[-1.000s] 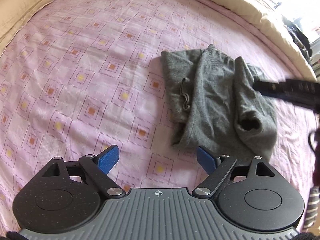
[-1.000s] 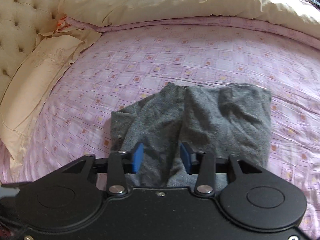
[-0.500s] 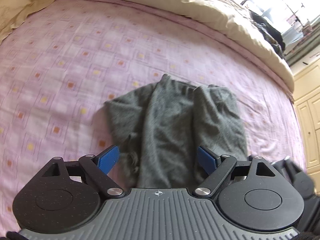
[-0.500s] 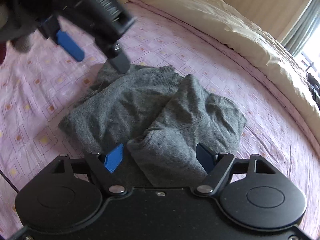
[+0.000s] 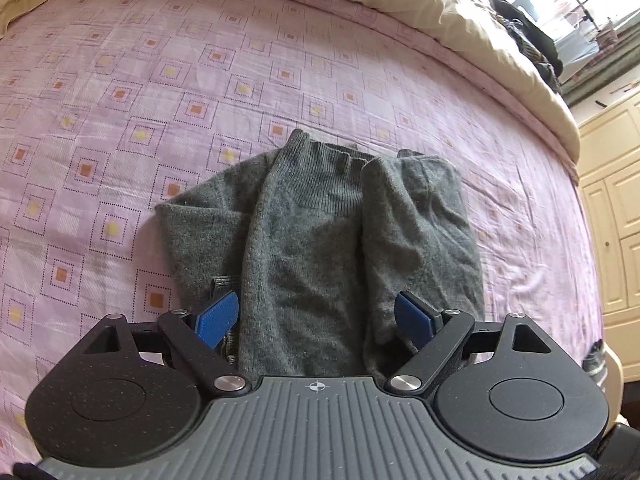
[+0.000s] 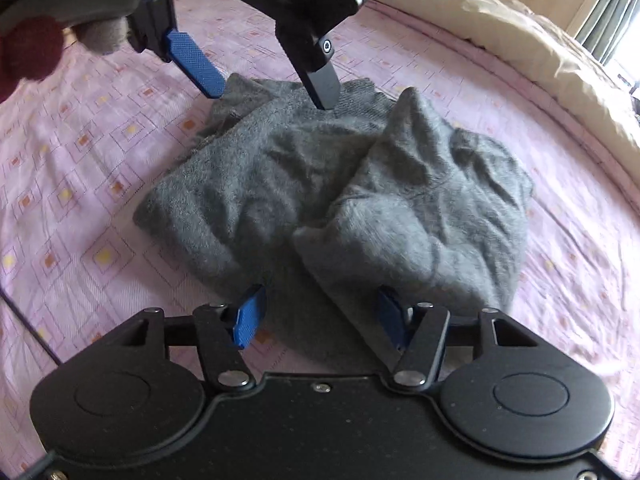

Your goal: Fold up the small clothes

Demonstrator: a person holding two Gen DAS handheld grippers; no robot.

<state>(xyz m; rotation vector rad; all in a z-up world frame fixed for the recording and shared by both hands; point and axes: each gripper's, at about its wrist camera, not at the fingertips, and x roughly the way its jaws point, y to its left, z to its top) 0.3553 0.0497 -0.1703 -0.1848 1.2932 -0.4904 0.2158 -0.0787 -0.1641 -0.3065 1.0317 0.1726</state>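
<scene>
A grey knit garment (image 5: 320, 232) lies partly folded on the pink patterned bed sheet (image 5: 120, 100), its sleeves laid over the body. My left gripper (image 5: 316, 318) is open, its blue pads on either side of the garment's near edge, close above it. In the right wrist view the garment (image 6: 340, 184) lies bunched, and the left gripper (image 6: 268, 84) reaches down onto its far edge, open. My right gripper (image 6: 320, 316) is open, its pads straddling the garment's near fold, right pad partly hidden by cloth.
A cream duvet (image 5: 460, 28) runs along the far edge of the bed. Cream cupboards (image 5: 616, 220) stand at the right. Dark clothes (image 5: 528, 40) lie by the window. A cable (image 6: 24, 320) trails at the left of the right wrist view.
My left gripper has swung over to the garment's edge and come close above it. My right gripper has opened wider and moved around to the garment's opposite side.
</scene>
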